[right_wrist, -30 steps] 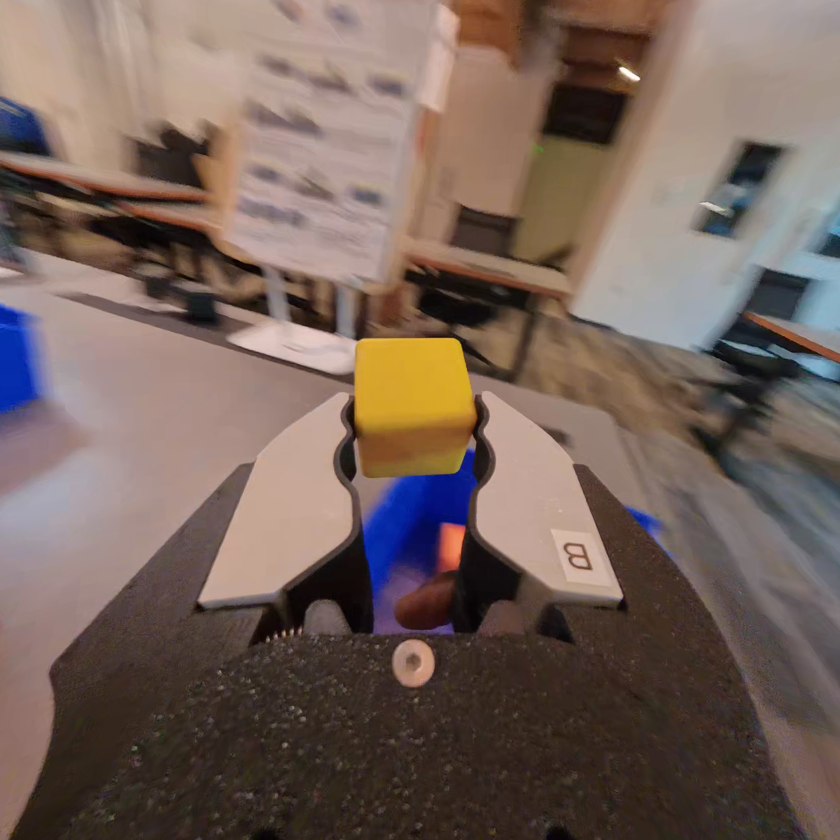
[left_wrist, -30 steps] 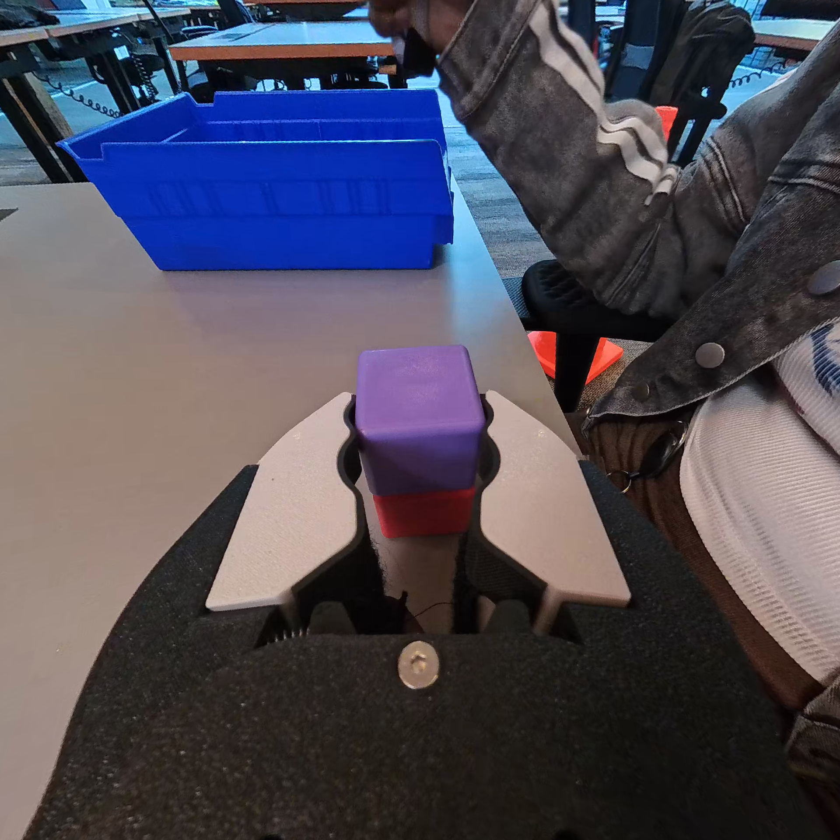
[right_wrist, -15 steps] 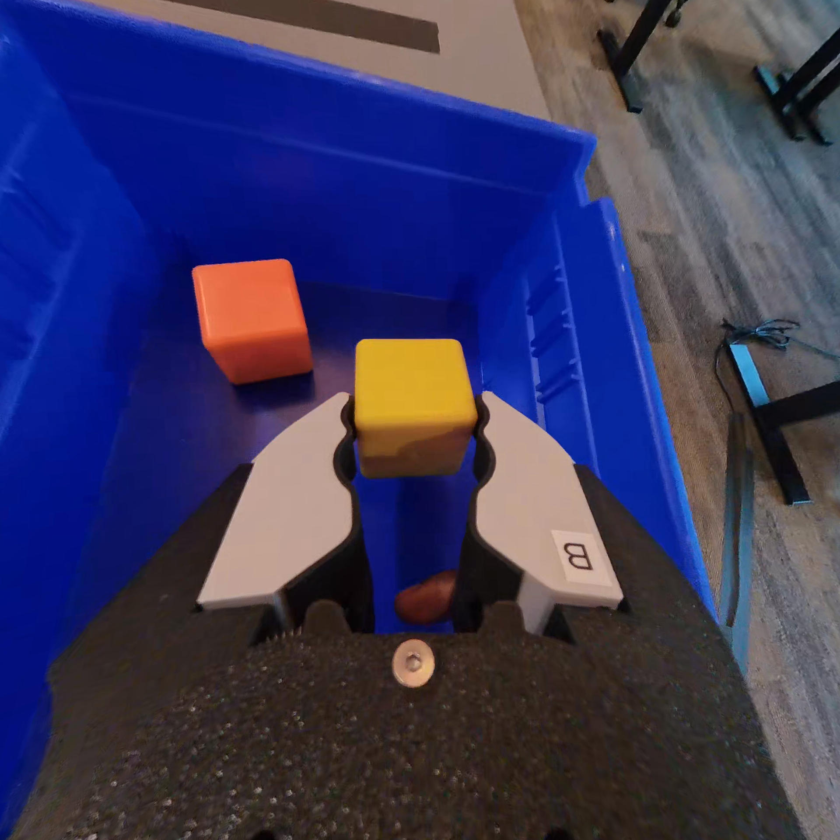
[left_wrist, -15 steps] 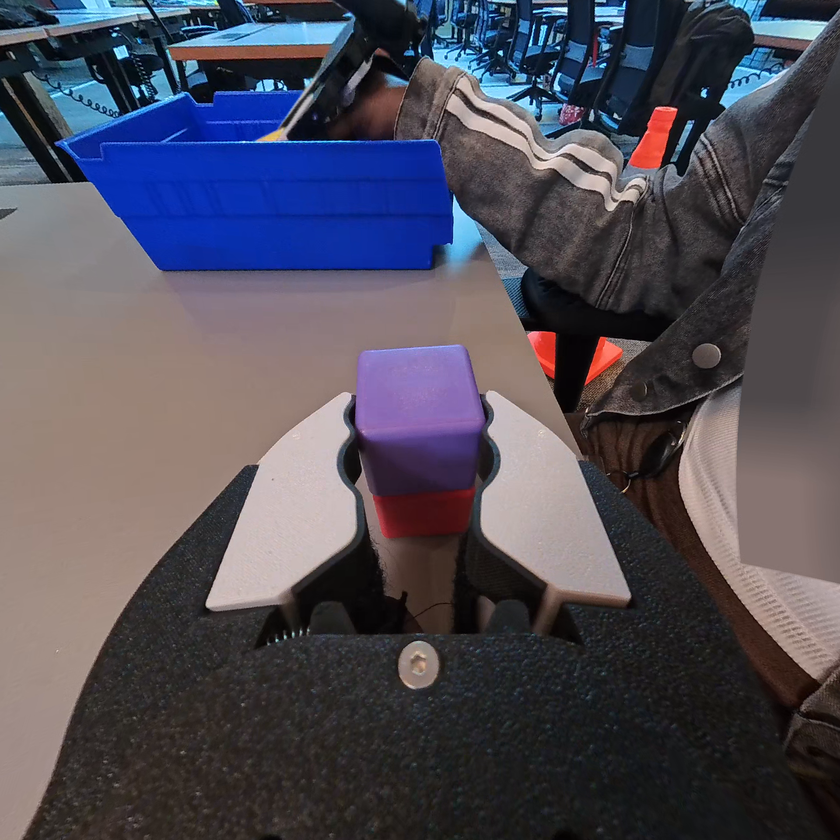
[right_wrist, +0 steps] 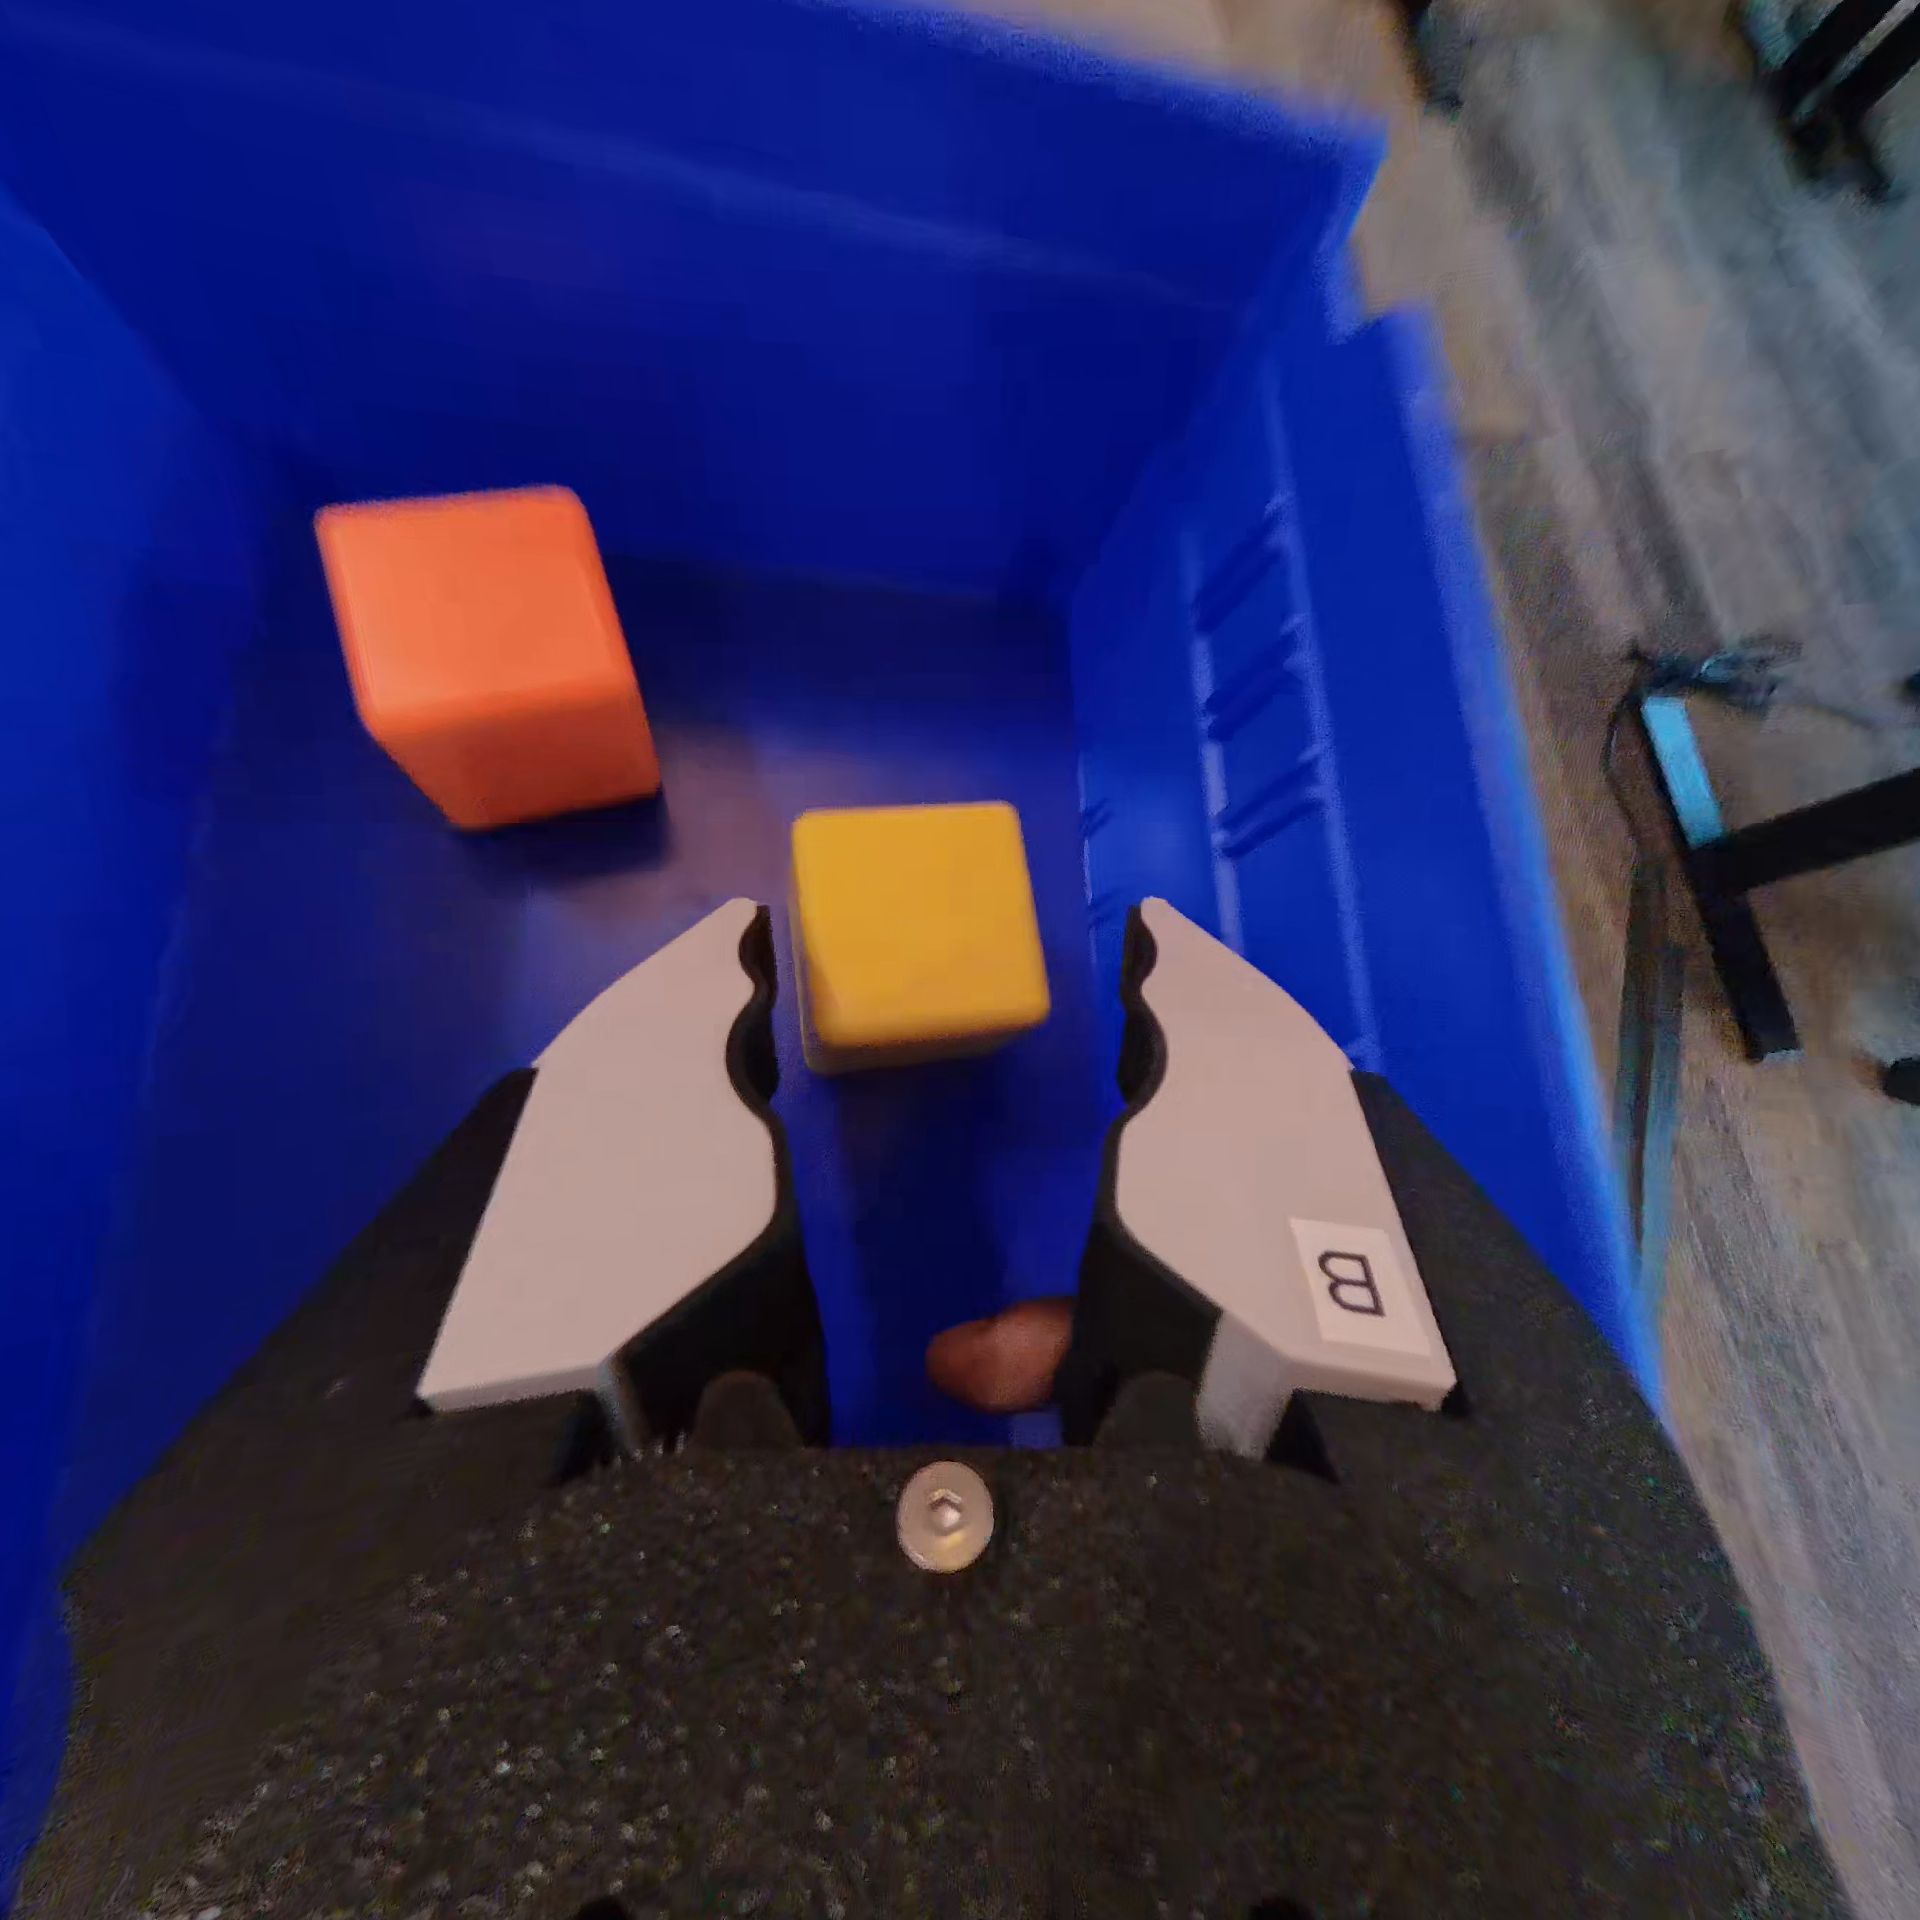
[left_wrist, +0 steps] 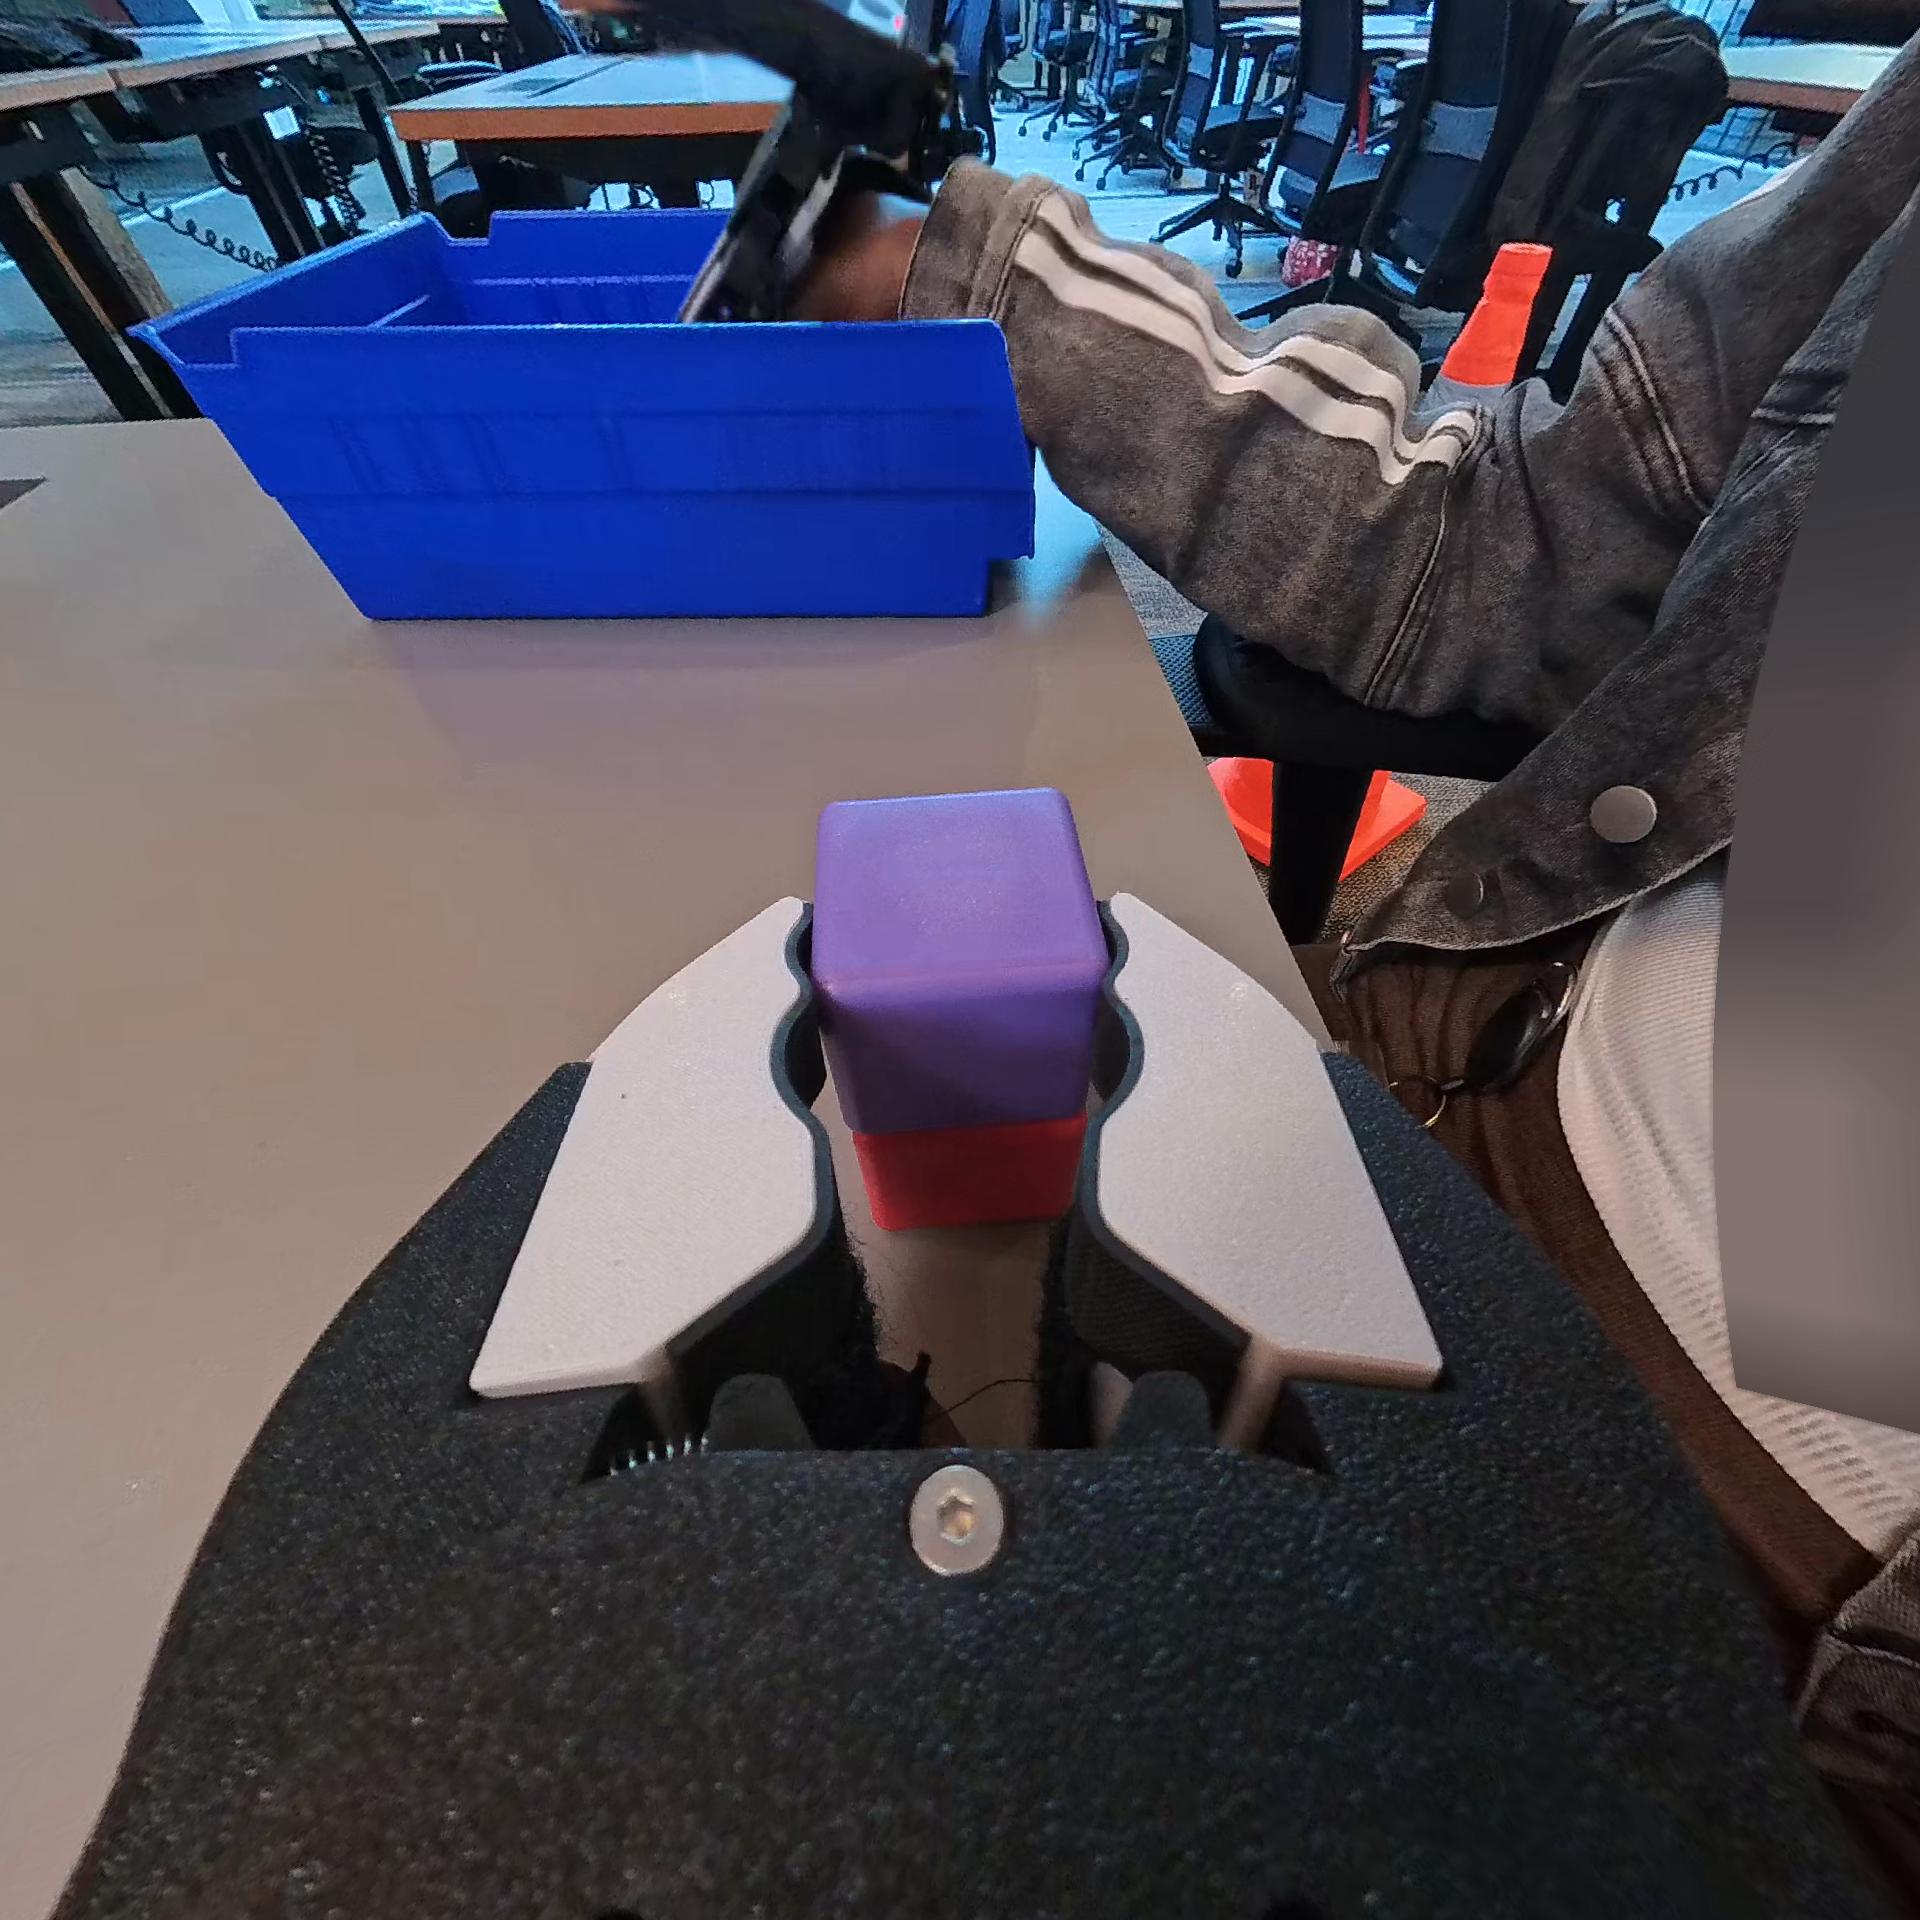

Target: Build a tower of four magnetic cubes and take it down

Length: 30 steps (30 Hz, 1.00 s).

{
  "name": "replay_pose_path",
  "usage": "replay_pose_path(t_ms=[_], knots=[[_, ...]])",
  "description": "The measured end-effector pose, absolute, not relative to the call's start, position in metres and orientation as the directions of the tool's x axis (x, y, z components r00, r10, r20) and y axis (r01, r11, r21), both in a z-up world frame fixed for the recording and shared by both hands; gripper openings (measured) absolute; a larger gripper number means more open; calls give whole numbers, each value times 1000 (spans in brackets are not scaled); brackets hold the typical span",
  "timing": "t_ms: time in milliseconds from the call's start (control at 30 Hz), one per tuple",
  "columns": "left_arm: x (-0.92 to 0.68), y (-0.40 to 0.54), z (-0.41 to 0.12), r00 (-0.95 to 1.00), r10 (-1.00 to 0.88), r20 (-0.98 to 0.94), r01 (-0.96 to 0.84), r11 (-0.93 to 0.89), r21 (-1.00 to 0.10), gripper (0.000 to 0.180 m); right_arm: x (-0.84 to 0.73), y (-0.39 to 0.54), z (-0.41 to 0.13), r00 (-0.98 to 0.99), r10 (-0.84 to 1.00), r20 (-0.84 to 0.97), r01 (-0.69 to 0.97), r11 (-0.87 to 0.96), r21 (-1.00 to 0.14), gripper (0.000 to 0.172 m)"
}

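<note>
My left gripper (left_wrist: 956,977) is shut on a purple cube (left_wrist: 956,956) that sits on top of a red cube (left_wrist: 966,1169), near the right edge of the grey table (left_wrist: 416,883). My right gripper (right_wrist: 948,966) is open inside the blue bin (right_wrist: 727,312). A yellow cube (right_wrist: 914,925) lies between its fingers with a gap on each side, free of the pads. An orange cube (right_wrist: 483,649) lies in the bin to the left. In the left wrist view the right gripper (left_wrist: 790,239) reaches into the bin (left_wrist: 644,468) at the far end of the table.
A person's grey denim sleeve (left_wrist: 1299,436) stretches from the right to the bin. Orange cones (left_wrist: 1496,322) and office chairs stand on the floor beyond the table's right edge. The bin's right wall (right_wrist: 1299,727) is close to my right finger. The tips of one gripper are about 40 cm away from the tips of the other.
My right gripper swung over the bin, lowered into it and opened; the yellow cube left its grasp and now lies free in the bin. My left gripper has not moved.
</note>
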<state>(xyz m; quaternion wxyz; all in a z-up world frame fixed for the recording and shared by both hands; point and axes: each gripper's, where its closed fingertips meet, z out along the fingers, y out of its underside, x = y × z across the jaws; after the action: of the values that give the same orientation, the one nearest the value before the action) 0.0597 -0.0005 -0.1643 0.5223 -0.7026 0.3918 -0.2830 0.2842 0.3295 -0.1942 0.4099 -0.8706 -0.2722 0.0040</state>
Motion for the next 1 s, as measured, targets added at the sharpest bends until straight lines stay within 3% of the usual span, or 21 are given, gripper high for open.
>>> replay_pose_path(t_ms=[67,200,267,367,500,600,633,733,800,1000], knots=[[60,0,-165,531,-847,-8,-254,-151,-955,49,273,327,-161,850,490,195,419,-404,-813,69],[62,-5,-167,504,-863,7,-266,-164,-950,87,215,276,-69,695,712,96,215,-79,-973,76],[60,-6,-172,502,-864,22,-287,-191,-939,94,185,230,-35,551,830,92,145,14,-989,77],[57,-6,-181,515,-856,33,-332,-235,-913,92,140,151,-18,267,948,176,173,133,-976,77],[57,-7,-201,515,-857,18,-443,-284,-851,76,88,51,-48,-170,960,224,273,264,-925,75],[59,-8,-208,507,-862,6,-489,-294,-821,63,60,14,-93,-349,919,184,381,319,-868,71],[58,-7,-209,512,-859,2,-495,-296,-817,55,53,7,-109,-383,910,161,420,327,-847,70],[59,-10,-210,493,-870,0,-503,-284,-816,54,40,-5,-144,-446,890,95,500,335,-798,68],[60,-11,-210,482,-876,-6,-509,-275,-816,53,37,-9,-159,-475,877,73,531,352,-771,53],[60,-11,-209,480,-877,-25,-517,-260,-816,52,38,-12,-161,-508,852,127,506,415,-756,49]])
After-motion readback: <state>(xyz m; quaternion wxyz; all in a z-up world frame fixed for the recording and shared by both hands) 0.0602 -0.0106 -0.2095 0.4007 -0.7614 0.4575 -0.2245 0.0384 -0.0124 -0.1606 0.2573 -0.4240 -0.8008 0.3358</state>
